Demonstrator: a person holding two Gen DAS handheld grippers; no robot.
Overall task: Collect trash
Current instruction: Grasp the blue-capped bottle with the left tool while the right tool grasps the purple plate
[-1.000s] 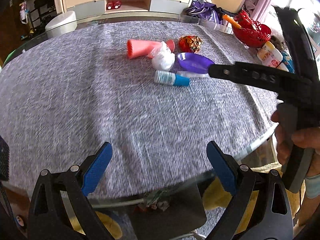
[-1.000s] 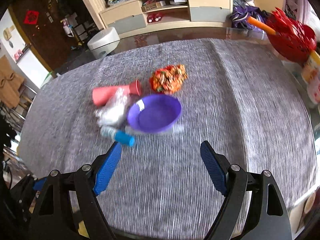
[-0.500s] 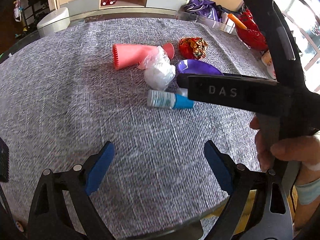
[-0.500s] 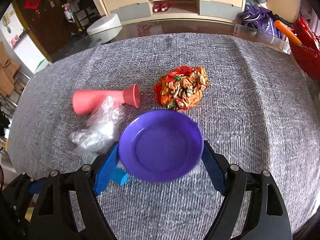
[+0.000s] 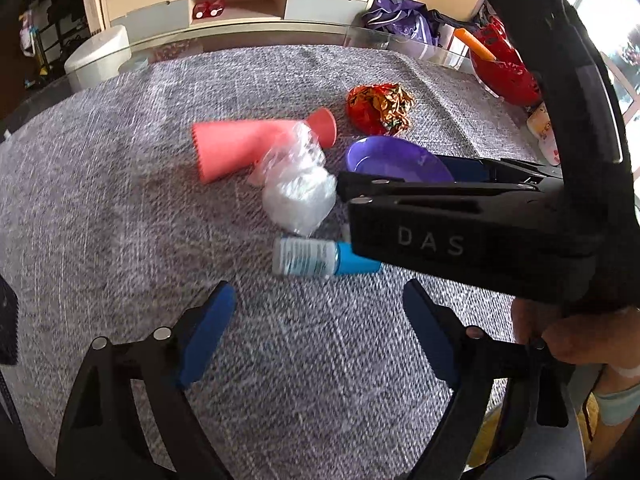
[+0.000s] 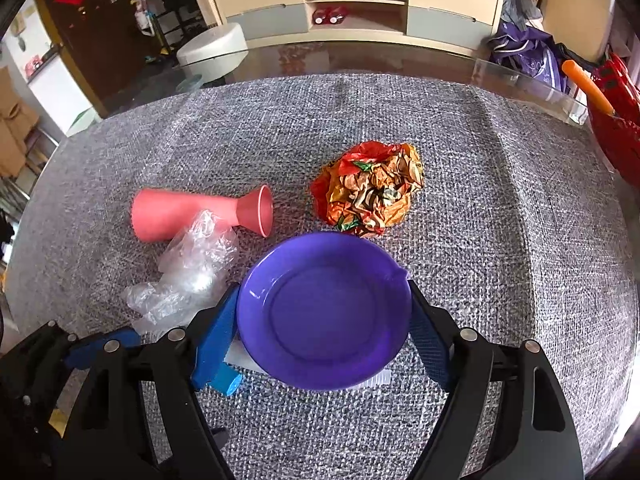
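Your right tool [image 6: 323, 320] sits low over the purple bowl [image 6: 324, 312], its two blue pads on either side of the rim. The pads look to be at the rim or just off it; you cannot tell from these views whether they press on it, and the bowl rests on the grey cloth of the bench [image 6: 500, 220]. The jaws stand wide and have barely changed.

Your left tool [image 5: 318, 336] is spread, with nothing between its pads, and its jaws have just been closing a little. It hangs above bare cloth, just short of the small bottle with the blue cap [image 5: 320, 258], which lies on its side.

The trash lies close together on the cloth. The crumpled clear plastic [image 5: 298, 196] is beside the bowl, touching or overlapping the pink vase [image 5: 240, 148], which lies on its side. The crumpled red and gold wrapper [image 6: 370, 190] lies just beyond the bowl, apart from the vase. The bottle's blue end shows under the right tool's left pad in the right wrist view.

From the left wrist view, your right tool's black body crosses the frame in front of the bowl, and your hand [image 5: 576, 336] grips its handle at the right edge.
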